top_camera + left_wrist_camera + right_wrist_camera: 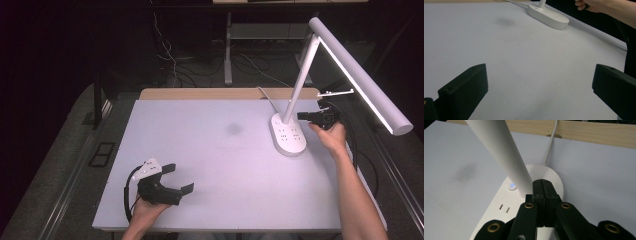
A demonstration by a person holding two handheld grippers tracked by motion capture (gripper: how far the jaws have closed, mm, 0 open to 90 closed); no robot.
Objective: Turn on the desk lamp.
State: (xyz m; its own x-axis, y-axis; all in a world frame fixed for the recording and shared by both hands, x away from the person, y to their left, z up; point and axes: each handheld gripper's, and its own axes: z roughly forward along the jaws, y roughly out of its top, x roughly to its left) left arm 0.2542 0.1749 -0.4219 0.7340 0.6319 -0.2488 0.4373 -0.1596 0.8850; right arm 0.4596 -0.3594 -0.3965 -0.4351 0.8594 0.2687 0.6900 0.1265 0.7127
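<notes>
At the near edge of the pale surface (215, 170), the left hand-held gripper (176, 179) rests released, its jaws spread wide over bare board. Farther right, the right hand-held gripper (301, 116) is clenched on nothing, its tips beside the lamp stem (300, 85) above the white lamp base (287, 134). A faint smudge (233, 128) marks the middle. Beyond lie a wooden edge (220, 93), cables on the floor (175, 65) and darkness.

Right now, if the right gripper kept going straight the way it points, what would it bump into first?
Probably the lamp's white stem: the shut right gripper points at its foot above the base, though the gap is hard to judge.
</notes>
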